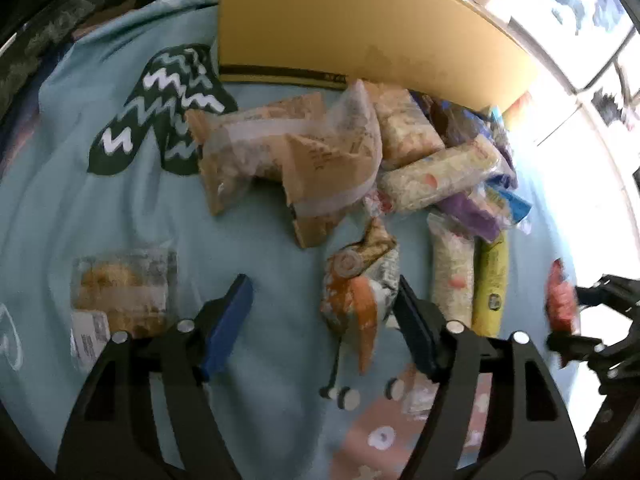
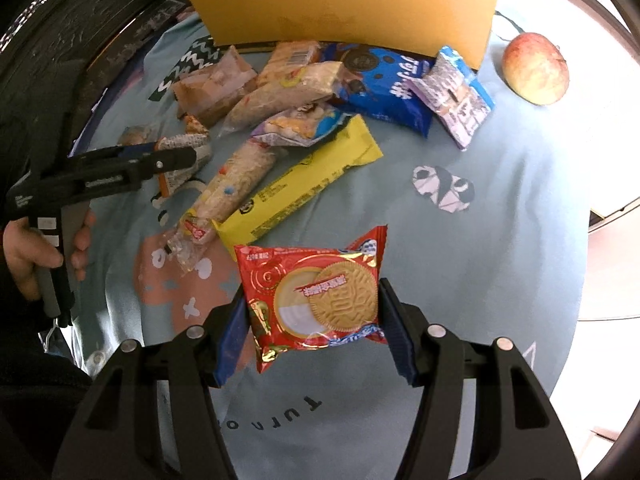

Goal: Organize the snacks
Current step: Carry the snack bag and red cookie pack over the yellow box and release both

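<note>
My left gripper (image 1: 322, 292) is open over the blue cloth (image 1: 120, 200). A crumpled orange-and-white snack packet (image 1: 356, 296) lies between its fingers, against the right pad and apart from the left one. In the right wrist view the left gripper (image 2: 188, 158) shows side-on at that packet (image 2: 180, 146). My right gripper (image 2: 312, 296) is shut on a red cookie packet (image 2: 316, 300), lifted above the cloth; it appears at the right edge of the left view (image 1: 568, 320). A heap of snack packets (image 1: 420, 168) lies in front of a yellow box (image 1: 360, 32).
The yellow box (image 2: 344, 4) stands at the back. An apple (image 2: 536, 68) sits to its right. A long yellow packet (image 2: 296, 192), a blue cookie bag (image 2: 384, 80) and a purple packet (image 2: 452, 96) lie mid-cloth. A clear pastry pack (image 1: 124, 292) lies left. A hand (image 2: 24, 256) holds the left gripper's handle.
</note>
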